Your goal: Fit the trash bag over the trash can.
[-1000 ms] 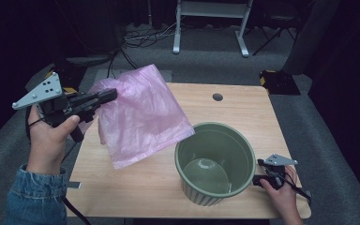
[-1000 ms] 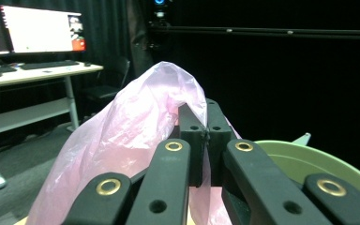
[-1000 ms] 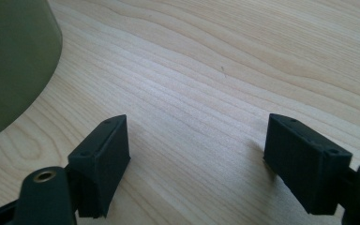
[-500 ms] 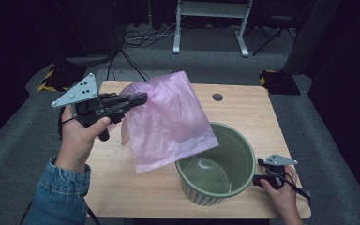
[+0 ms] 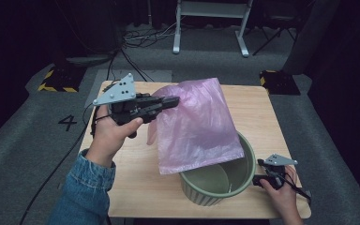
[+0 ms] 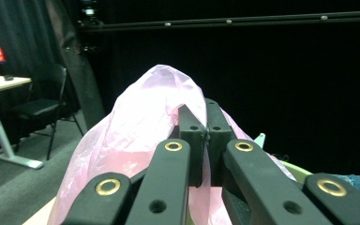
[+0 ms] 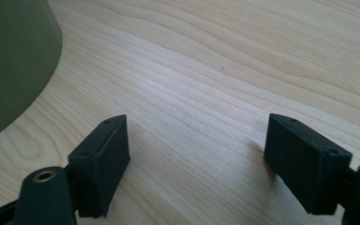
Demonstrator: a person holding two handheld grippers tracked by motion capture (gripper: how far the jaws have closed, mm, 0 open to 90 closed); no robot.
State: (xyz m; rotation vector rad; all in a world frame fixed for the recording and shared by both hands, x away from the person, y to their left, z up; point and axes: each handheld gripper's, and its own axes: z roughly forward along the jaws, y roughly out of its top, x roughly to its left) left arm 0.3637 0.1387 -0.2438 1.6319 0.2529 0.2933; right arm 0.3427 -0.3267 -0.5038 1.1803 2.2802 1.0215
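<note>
A pink plastic bag (image 5: 197, 126) hangs in the air from my left gripper (image 5: 174, 101), which is shut on its upper edge. The bag's lower part drapes over the left side of a green ribbed bin (image 5: 225, 180) at the table's front right. In the left gripper view the jaws are closed together with the pink plastic bag (image 6: 140, 122) pinched between them. My right gripper (image 5: 261, 178) rests low on the table just right of the bin, its jaws wide apart with bare wood between them in the right gripper view, the green bin's wall (image 7: 14, 56) at the left.
The wooden table (image 5: 136, 187) has a small round hole hidden behind the bag. Grey carpet surrounds it, with cables and a white desk frame (image 5: 211, 23) beyond. A chair (image 6: 42, 112) and a desk stand far off in the left gripper view.
My left gripper has carried the bag to the right, from the table's left edge to over the bin's left rim. The right gripper has stayed beside the bin.
</note>
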